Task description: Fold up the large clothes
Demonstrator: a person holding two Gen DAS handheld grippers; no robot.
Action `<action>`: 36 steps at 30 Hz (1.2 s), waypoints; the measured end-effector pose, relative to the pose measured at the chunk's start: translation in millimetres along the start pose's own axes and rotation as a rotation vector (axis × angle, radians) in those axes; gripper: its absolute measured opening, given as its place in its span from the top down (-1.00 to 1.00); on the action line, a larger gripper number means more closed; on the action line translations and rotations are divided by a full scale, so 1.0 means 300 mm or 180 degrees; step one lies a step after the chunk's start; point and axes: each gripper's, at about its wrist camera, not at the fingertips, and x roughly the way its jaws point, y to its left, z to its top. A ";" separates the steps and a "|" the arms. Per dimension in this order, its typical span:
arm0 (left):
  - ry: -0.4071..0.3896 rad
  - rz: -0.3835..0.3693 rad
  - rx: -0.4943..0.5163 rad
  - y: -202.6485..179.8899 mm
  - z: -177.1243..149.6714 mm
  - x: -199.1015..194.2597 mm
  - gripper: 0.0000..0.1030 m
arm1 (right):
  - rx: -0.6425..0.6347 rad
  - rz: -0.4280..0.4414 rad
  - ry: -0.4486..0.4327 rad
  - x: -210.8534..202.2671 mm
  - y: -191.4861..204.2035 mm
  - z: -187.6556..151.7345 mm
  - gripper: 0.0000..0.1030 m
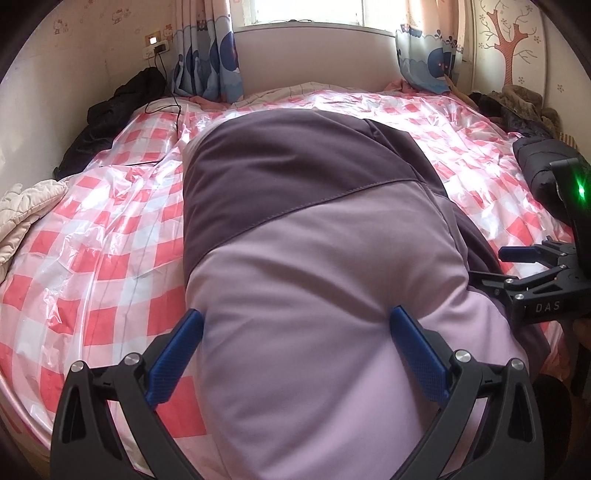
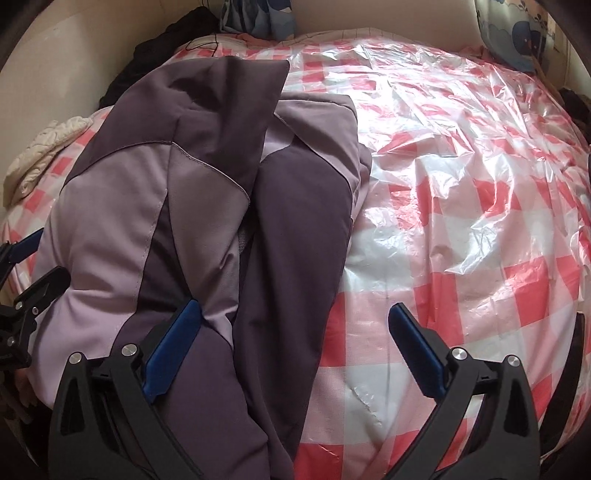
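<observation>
— On the bed (image 1: 110, 229), what do we record?

— We find the jacket (image 1: 314, 258), two-tone purple, lying lengthwise on a clear plastic sheet (image 2: 461, 166) over the pink check cover. Its sides are folded in over the middle; dark panels sit toward the far end, pale ones nearer us.

— Left claw?

— We note the left claw (image 1: 295, 347) spread wide, low over the near end of the jacket. Its right finger (image 1: 417, 354) presses into the pale fabric; the left one sits just beside the jacket's edge, over the check cover. Nothing is pinched.

— Right claw?

— We note the right claw (image 2: 295, 347) likewise spread wide. Its left finger (image 2: 173, 350) lies against the jacket's folded side; the other stands apart over bare plastic. Seen from the left camera it sits at the jacket's right edge, with a green light on its body.

— Surroundings?

— We log dark clothing (image 1: 107, 122) heaped by the far left wall, a cream quilted piece (image 1: 26, 210) at the left edge, a black padded garment (image 1: 539, 166) at the right, and blue-patterned curtains (image 1: 210, 48) under the window (image 1: 306, 13). A cable (image 1: 166, 92) runs from a wall socket onto the bed.
</observation>
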 end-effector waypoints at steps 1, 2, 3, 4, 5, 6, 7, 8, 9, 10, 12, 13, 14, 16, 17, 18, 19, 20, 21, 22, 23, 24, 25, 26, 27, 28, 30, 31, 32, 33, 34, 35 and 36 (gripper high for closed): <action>0.0005 -0.0013 0.0051 -0.003 0.010 -0.009 -0.88 | -0.0026 -0.0032 -0.0002 -0.004 0.006 0.003 -0.88; -0.0051 -0.0015 0.0122 -0.006 0.032 -0.028 -0.88 | -0.0046 -0.0054 -0.0003 -0.009 0.012 0.003 -0.88; -0.0135 0.0011 0.0156 -0.008 0.051 -0.044 -0.88 | -0.0068 -0.0074 -0.0001 -0.011 0.017 0.006 -0.88; -0.0271 0.0050 0.0191 -0.007 0.084 -0.066 -0.88 | -0.0080 -0.0087 0.0004 -0.012 0.019 0.009 -0.88; -0.0360 0.0065 0.0203 -0.003 0.110 -0.074 -0.88 | -0.0082 -0.0093 0.0005 -0.009 0.017 0.001 -0.88; -0.0439 0.0061 0.0202 -0.001 0.141 -0.076 -0.88 | -0.0075 -0.0089 0.0008 -0.011 0.017 0.000 -0.88; -0.0464 0.0051 0.0219 -0.004 0.165 -0.059 -0.88 | -0.0056 -0.0065 0.0031 -0.014 0.015 0.000 -0.88; -0.0440 0.0049 0.0258 -0.014 0.180 -0.035 -0.88 | -0.0017 -0.0003 0.0095 -0.015 0.007 0.006 -0.88; -0.0366 0.0042 0.0315 -0.027 0.188 0.006 -0.88 | 0.0057 0.0093 0.0186 -0.025 -0.010 0.022 -0.88; -0.0275 0.0011 0.0355 -0.039 0.187 0.042 -0.88 | 0.0126 0.0152 0.0225 -0.047 -0.026 0.047 -0.88; -0.0205 -0.0004 0.0376 -0.056 0.158 0.088 -0.89 | 0.0146 0.0112 0.0017 -0.111 -0.038 0.108 -0.87; -0.0237 -0.0013 0.0366 -0.054 0.154 0.084 -0.89 | 0.0135 0.0095 -0.0149 -0.146 -0.037 0.158 -0.87; -0.0242 -0.0028 0.0356 -0.051 0.157 0.080 -0.89 | 0.0128 0.0100 -0.0266 -0.165 -0.031 0.202 -0.88; -0.0221 -0.0074 0.0321 -0.044 0.163 0.083 -0.89 | 0.0096 0.0085 -0.0478 -0.173 -0.010 0.299 -0.88; -0.0211 -0.0095 0.0304 -0.039 0.165 0.087 -0.89 | 0.0079 0.0093 -0.0574 -0.156 0.002 0.351 -0.88; -0.0210 -0.0102 0.0298 -0.036 0.166 0.089 -0.89 | 0.0084 0.0101 -0.0638 -0.122 0.010 0.397 -0.88; -0.0212 -0.0099 0.0298 -0.039 0.163 0.088 -0.89 | 0.0108 0.0092 -0.0657 -0.083 0.011 0.429 -0.88; -0.0214 -0.0096 0.0300 -0.039 0.163 0.088 -0.89 | 0.0147 0.0066 -0.0618 -0.016 0.011 0.456 -0.88; -0.0217 -0.0089 0.0304 -0.037 0.162 0.089 -0.89 | 0.0169 0.0015 -0.0498 0.059 0.006 0.467 -0.88; -0.0225 -0.0081 0.0297 -0.038 0.161 0.090 -0.89 | 0.0167 0.0033 -0.0301 0.146 0.008 0.462 -0.88; -0.0221 -0.0063 0.0292 -0.038 0.162 0.091 -0.89 | 0.0198 0.0185 -0.0098 0.239 0.002 0.439 -0.89; -0.0204 -0.0073 0.0288 -0.034 0.163 0.093 -0.89 | 0.0273 0.0278 -0.0106 0.268 -0.012 0.420 -0.89; -0.0187 -0.0108 0.0279 -0.031 0.160 0.096 -0.89 | 0.0323 0.0307 -0.0146 0.261 -0.026 0.413 -0.89; -0.0176 -0.0130 0.0275 -0.029 0.156 0.099 -0.89 | 0.0349 0.0311 -0.0127 0.243 -0.034 0.409 -0.89; -0.0187 -0.0111 0.0292 -0.031 0.153 0.097 -0.89 | 0.0382 0.0316 -0.0113 0.222 -0.042 0.408 -0.88; -0.0201 -0.0100 0.0308 -0.034 0.150 0.093 -0.89 | 0.0417 0.0334 -0.0098 0.198 -0.050 0.404 -0.88; -0.0217 -0.0106 0.0304 -0.032 0.148 0.090 -0.89 | 0.0494 0.0387 -0.0114 0.137 -0.065 0.376 -0.88; -0.0220 -0.0114 0.0287 -0.029 0.147 0.089 -0.89 | 0.0530 0.0414 -0.0137 0.102 -0.071 0.359 -0.88; -0.0221 -0.0128 0.0270 -0.025 0.148 0.087 -0.89 | 0.0536 0.0418 -0.0138 0.083 -0.069 0.340 -0.88; -0.0212 -0.0175 0.0242 -0.016 0.150 0.084 -0.89 | 0.0536 0.0410 -0.0145 0.066 -0.064 0.322 -0.88; -0.0198 -0.0283 0.0186 0.002 0.156 0.078 -0.89 | 0.0553 0.0381 -0.0166 0.057 -0.066 0.296 -0.88; -0.0170 -0.0391 0.0107 0.028 0.163 0.073 -0.88 | 0.0557 0.0360 -0.0172 0.051 -0.057 0.282 -0.88; -0.0135 -0.0516 -0.0074 0.079 0.172 0.070 -0.88 | 0.0548 0.0329 -0.0187 0.043 -0.053 0.272 -0.88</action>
